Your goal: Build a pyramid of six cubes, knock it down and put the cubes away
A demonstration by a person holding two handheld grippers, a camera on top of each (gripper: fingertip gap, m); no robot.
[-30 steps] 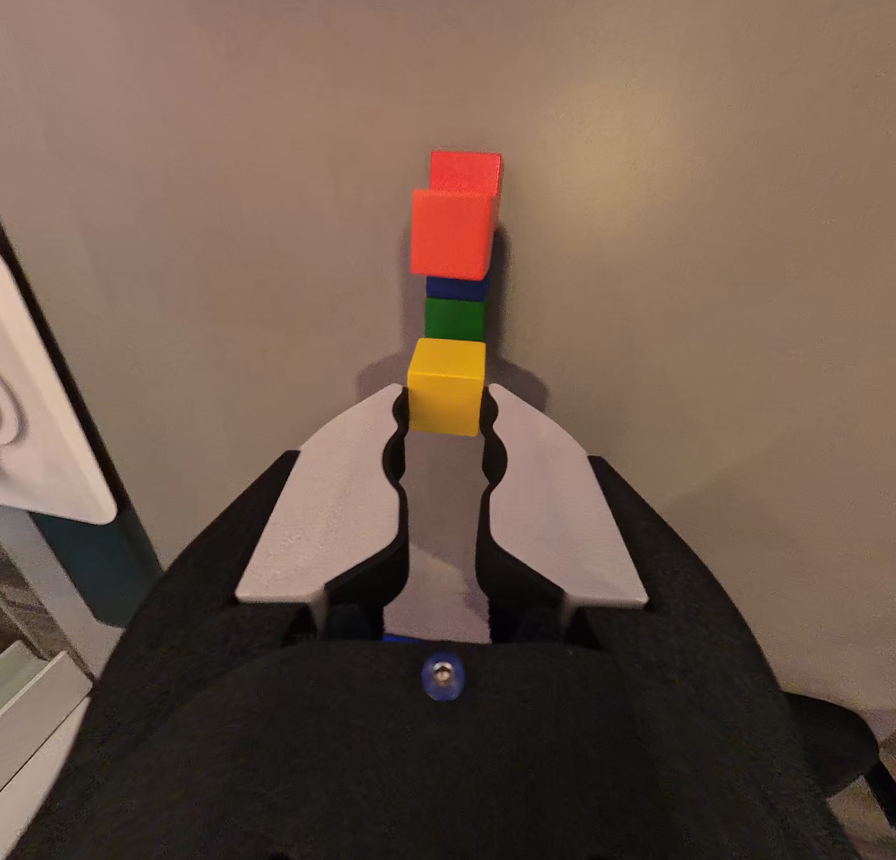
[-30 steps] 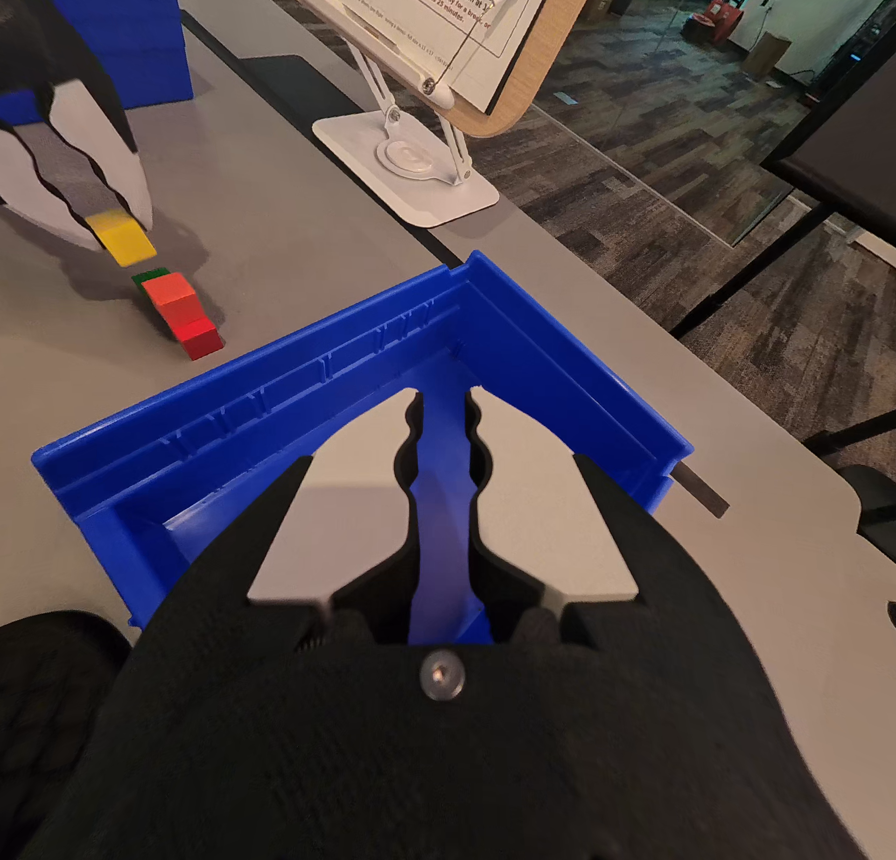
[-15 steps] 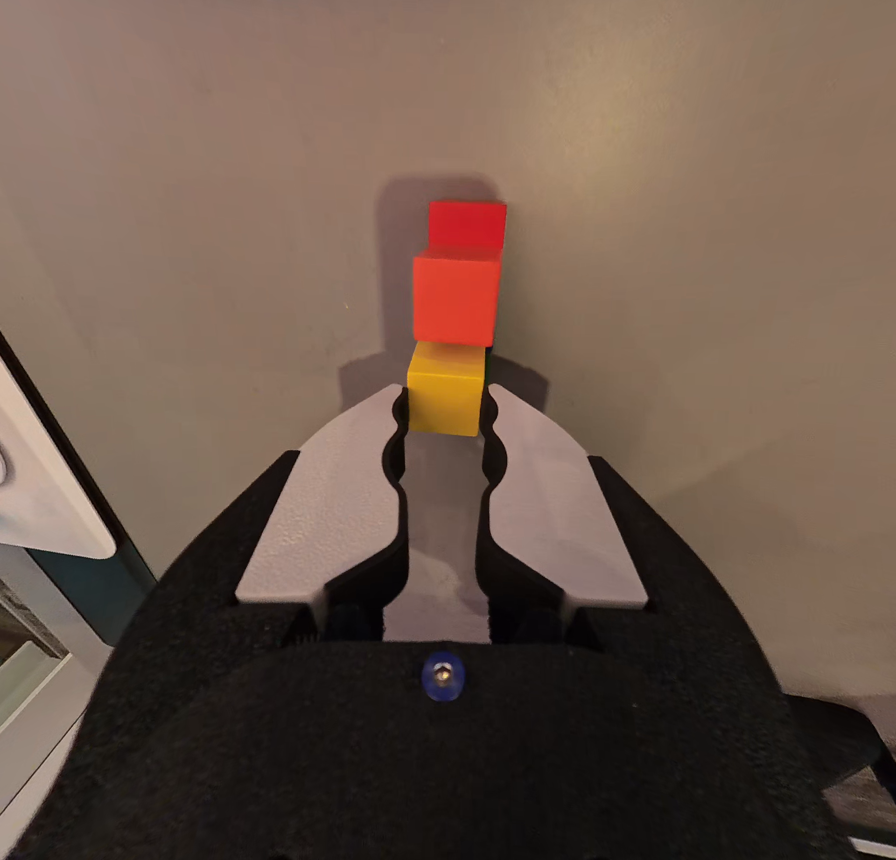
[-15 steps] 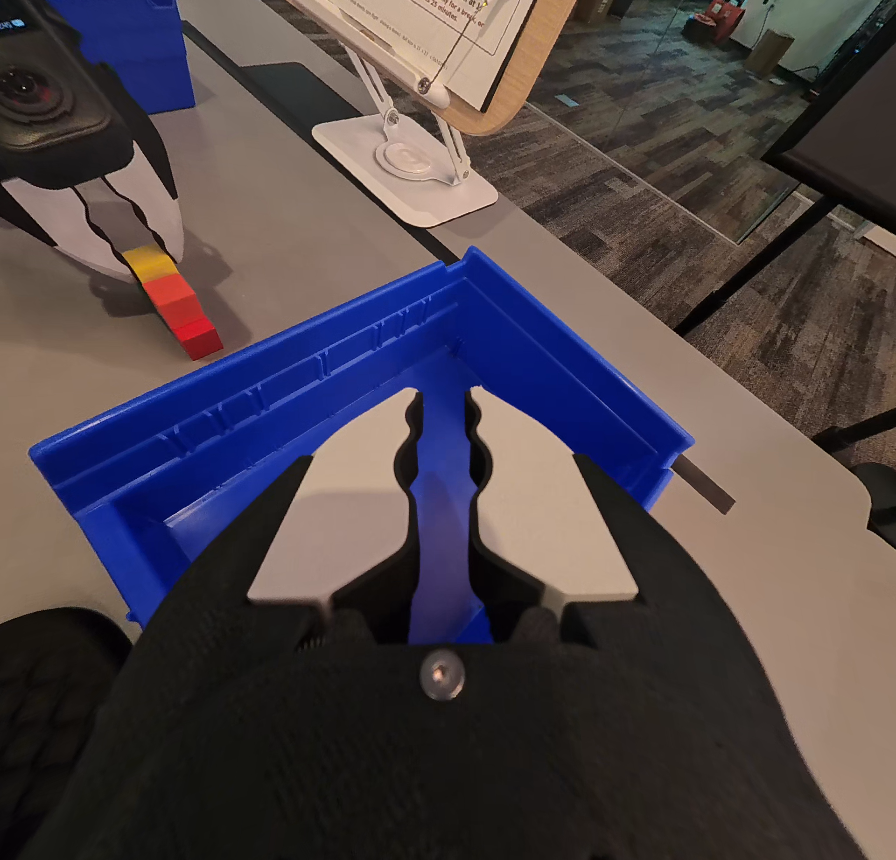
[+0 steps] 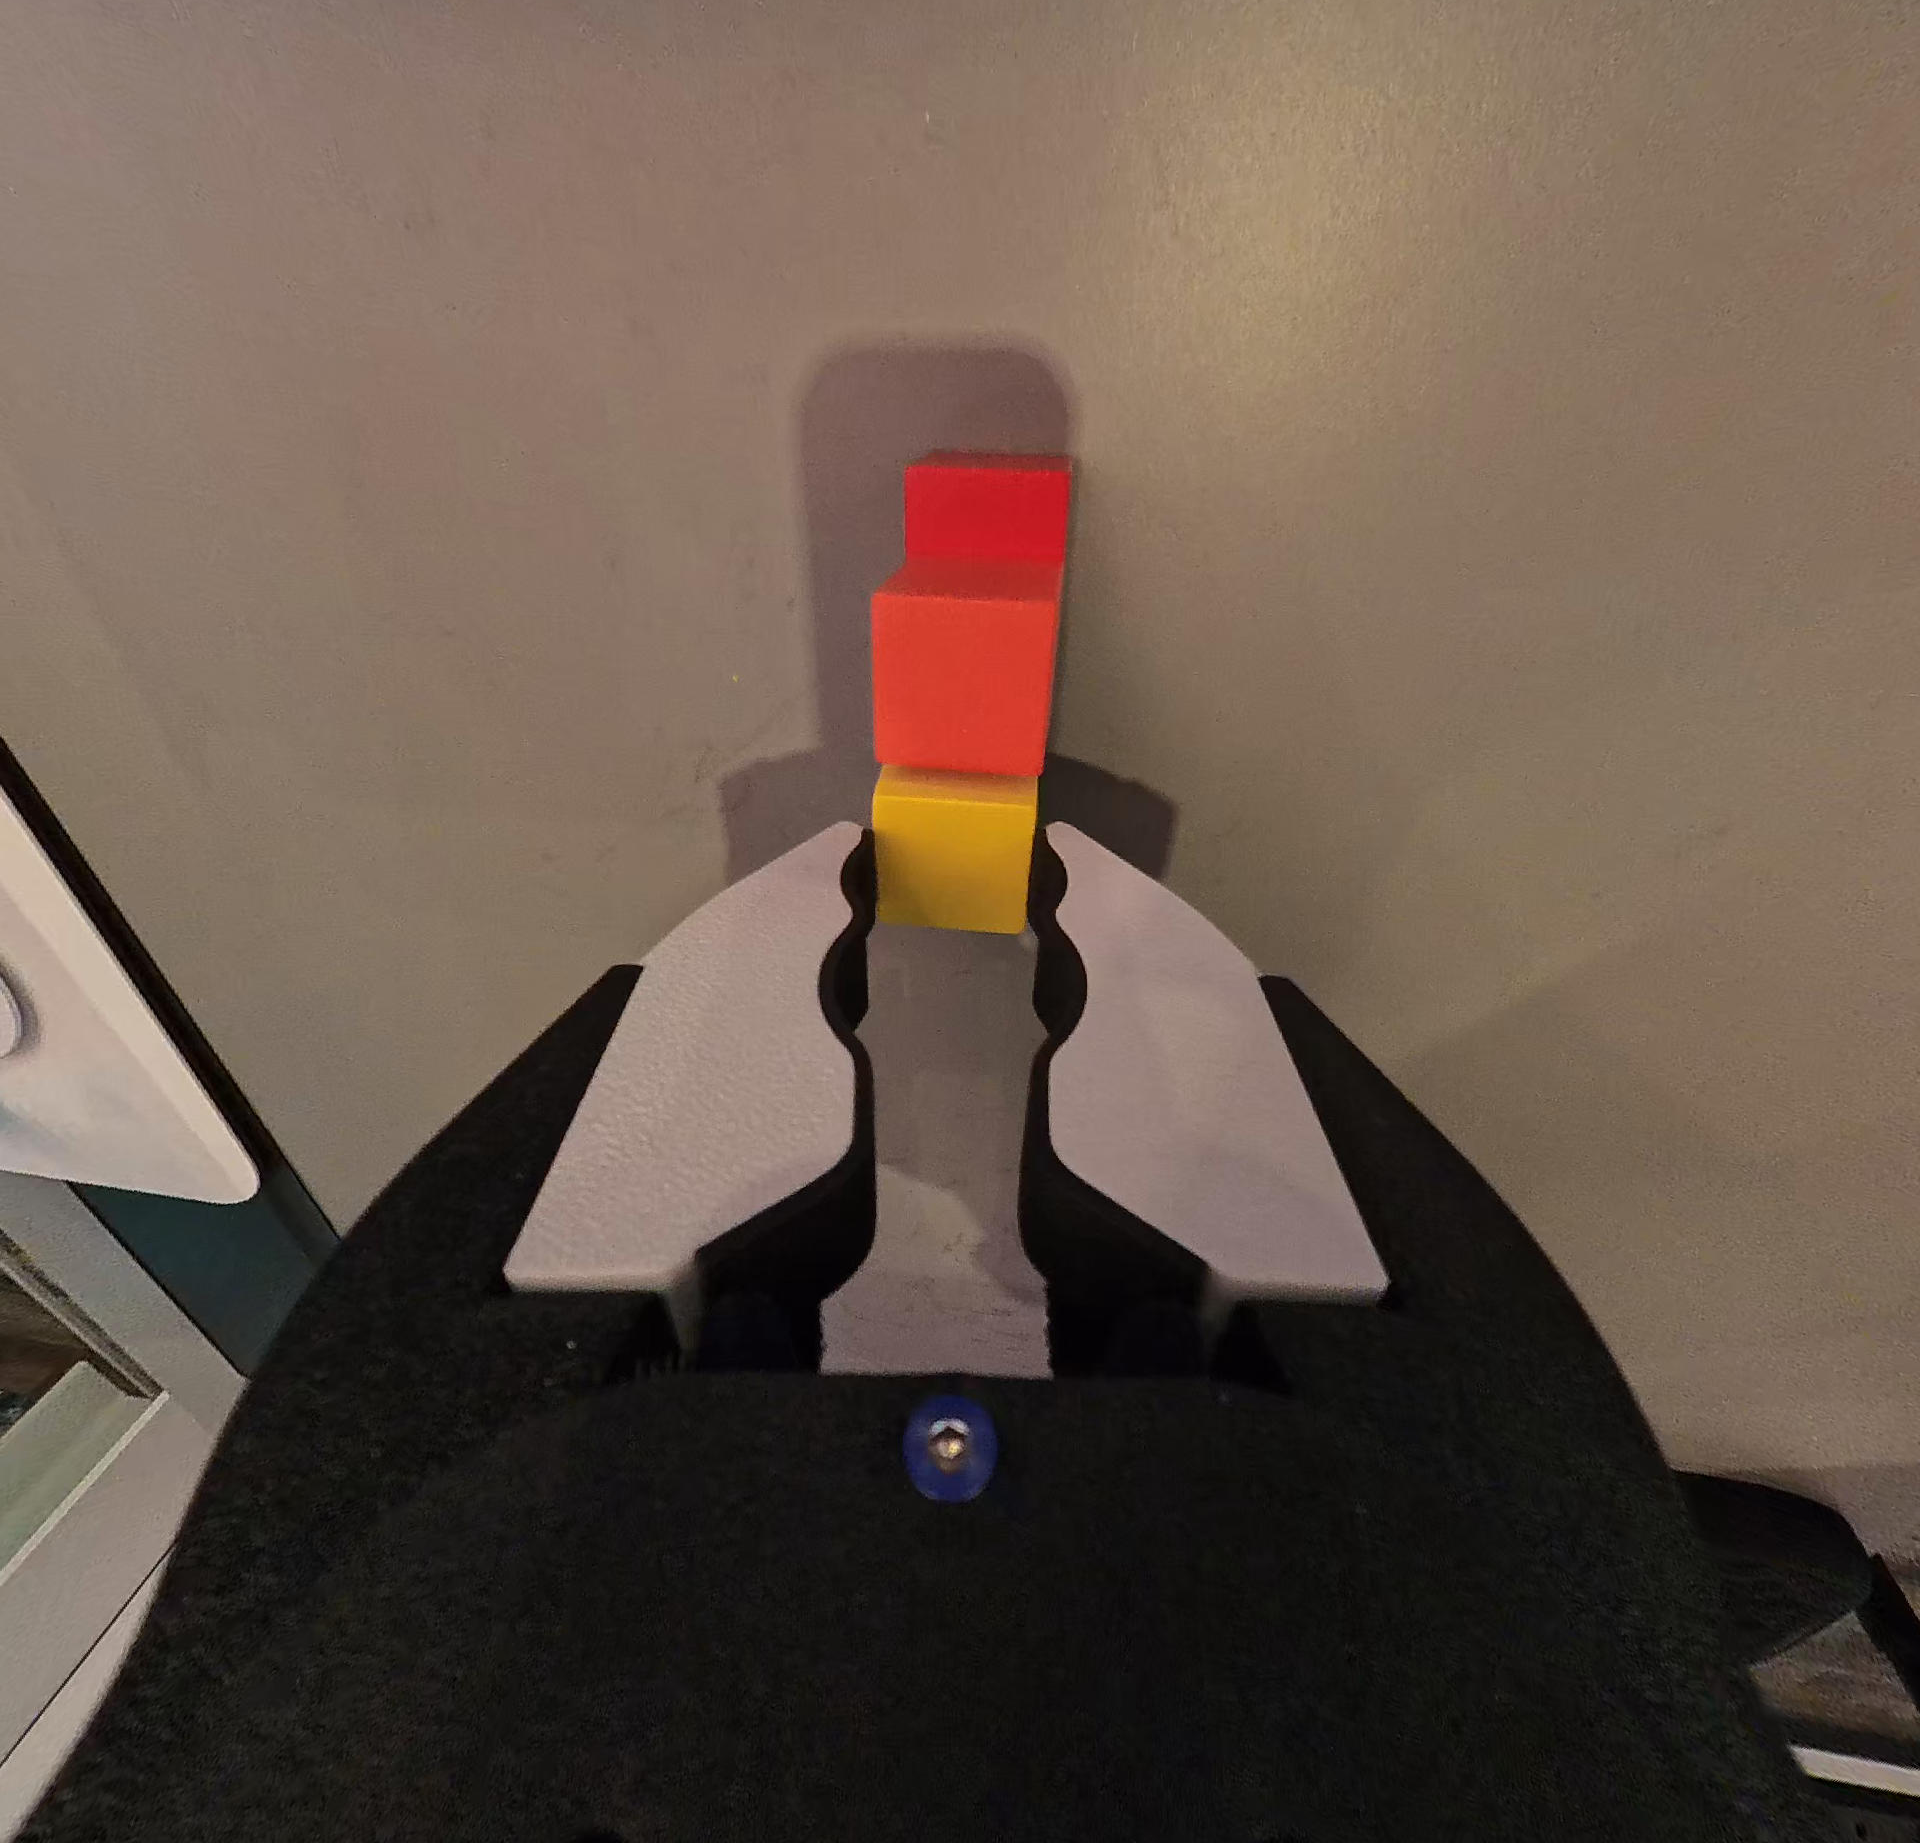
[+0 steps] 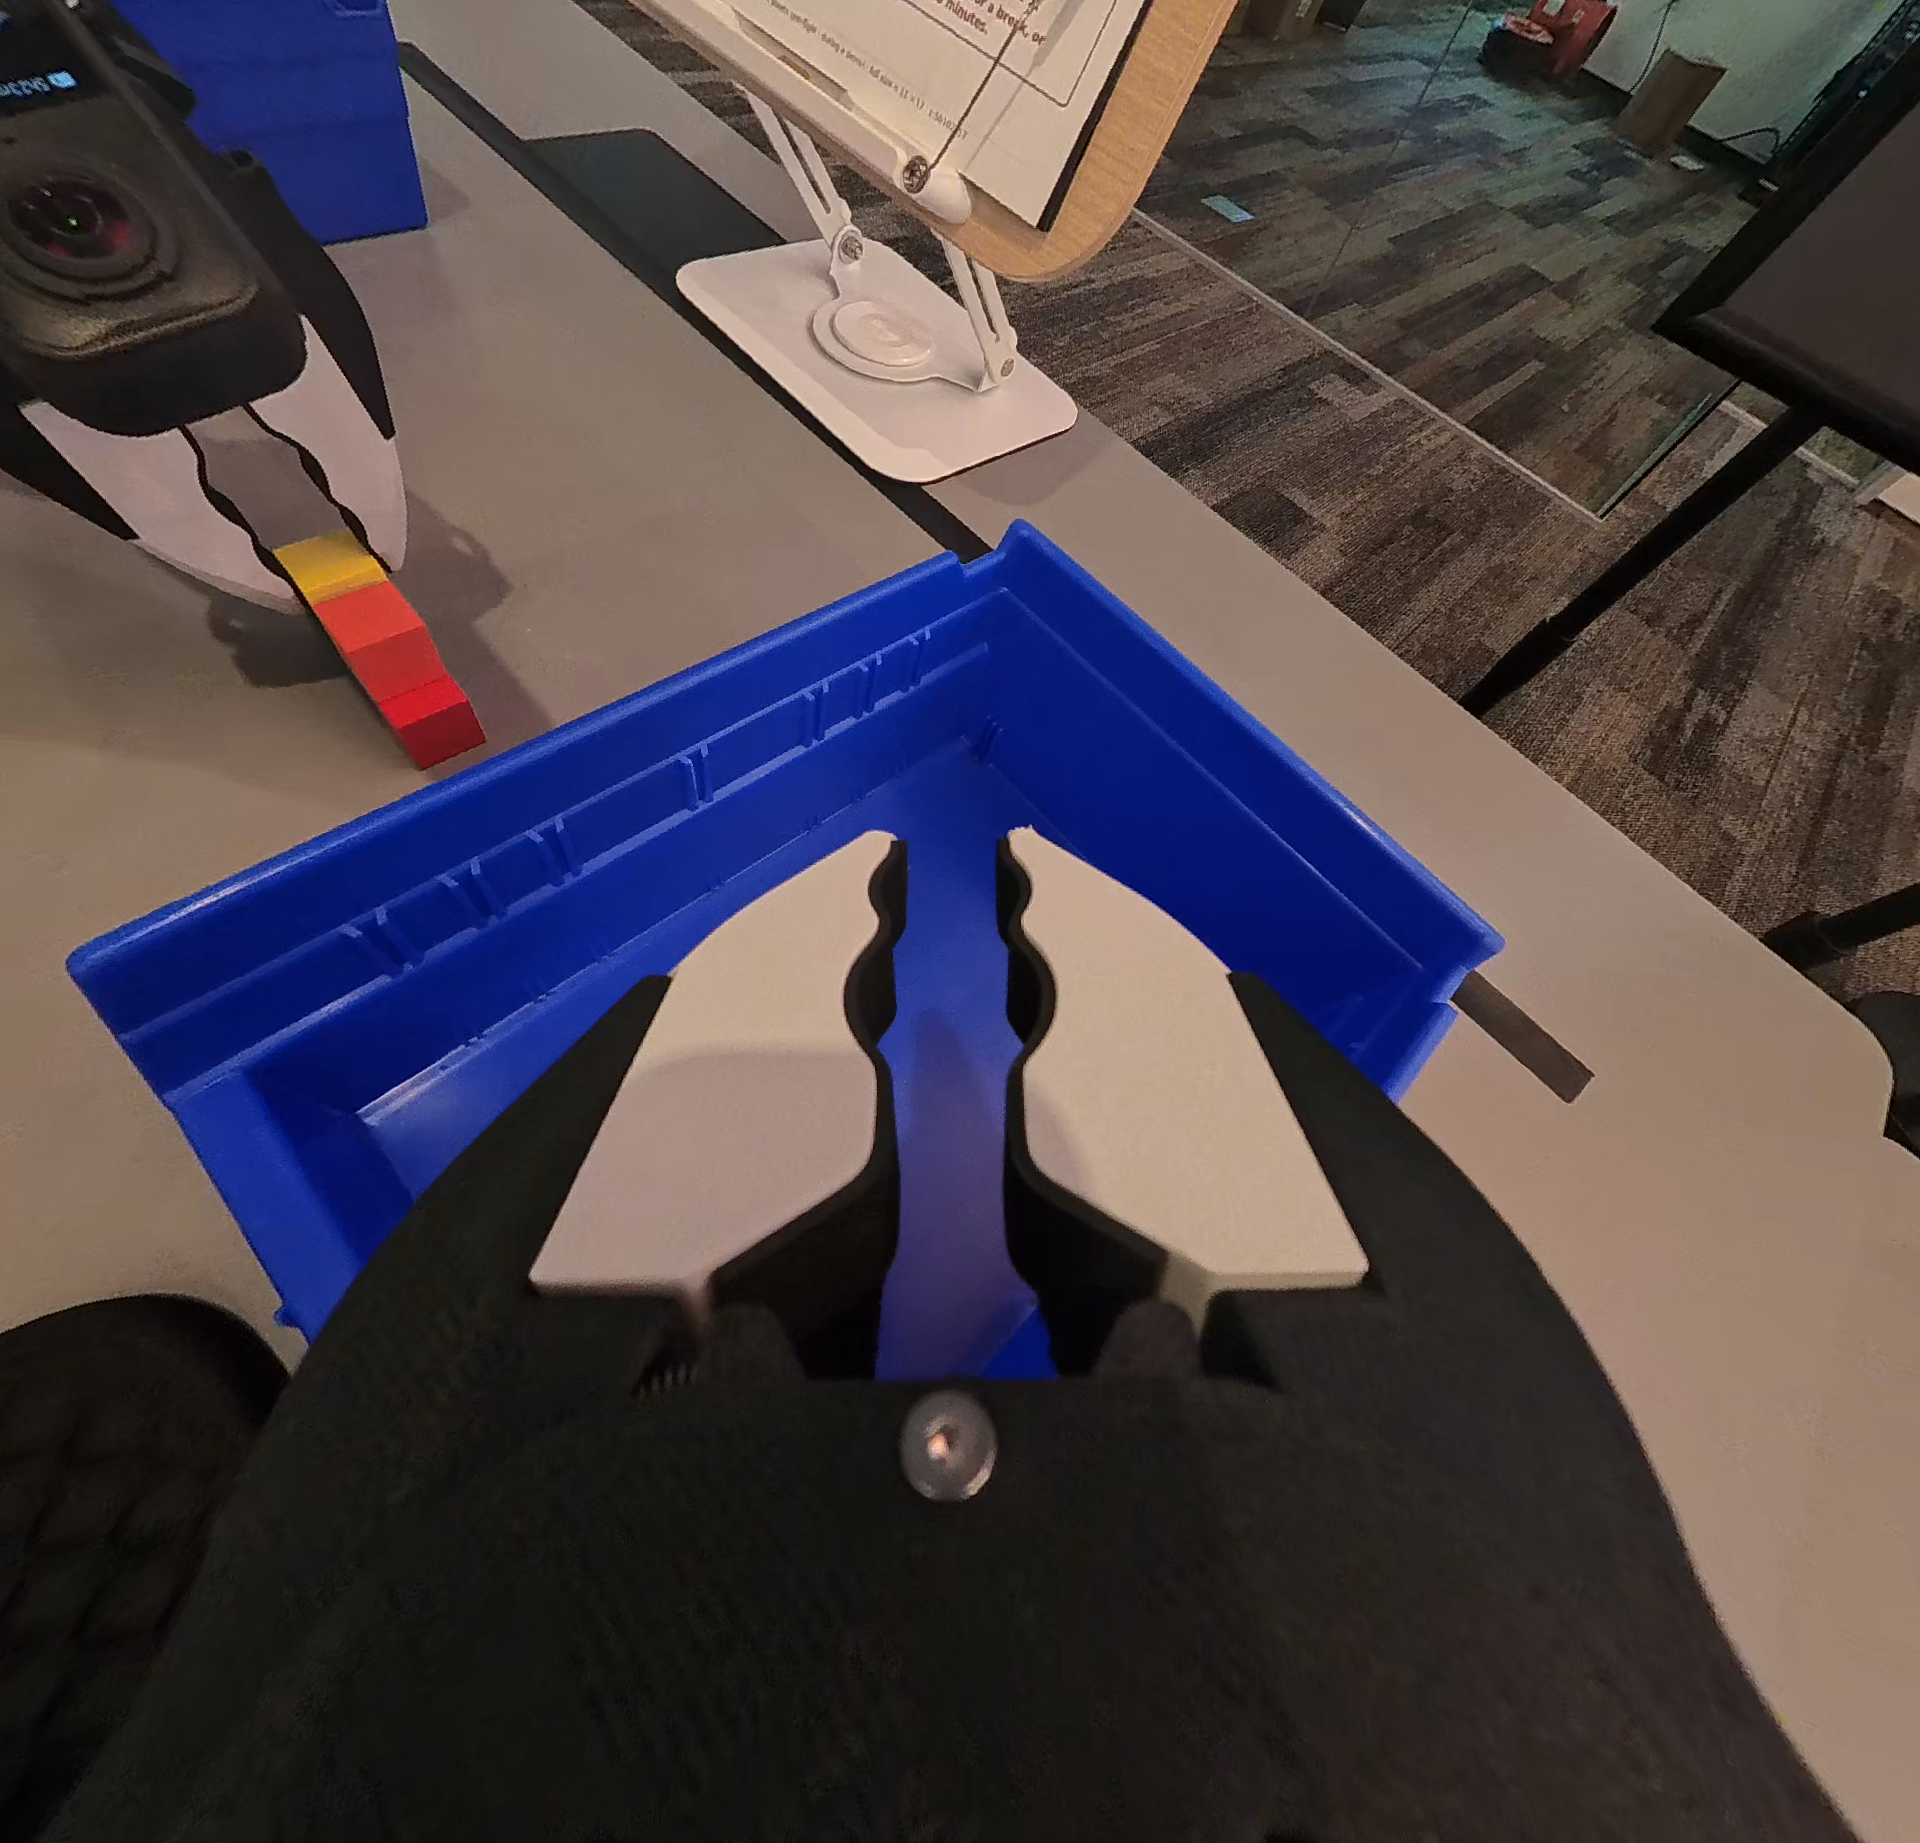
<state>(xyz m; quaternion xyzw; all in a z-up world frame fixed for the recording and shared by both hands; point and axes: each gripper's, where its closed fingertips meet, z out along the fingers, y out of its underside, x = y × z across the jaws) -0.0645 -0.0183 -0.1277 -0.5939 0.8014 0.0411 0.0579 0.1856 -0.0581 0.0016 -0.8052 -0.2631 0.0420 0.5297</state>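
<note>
Grey table (image 6: 623,422) carries your row: the left gripper (image 5: 951,848) has its fingers pinching the yellow cube (image 5: 954,851), which touches the orange cube (image 5: 961,681) beside the red cube (image 5: 987,510). Still building, I judge; release gently. Your right gripper (image 6: 951,843) hovers with fingers spread, holding nothing, over the blue bin (image 6: 1195,713).

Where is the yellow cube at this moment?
The yellow cube sits between the fingertips of the left gripper, next to the orange cube; the right wrist view shows it at the left, beyond the blue bin.
</note>
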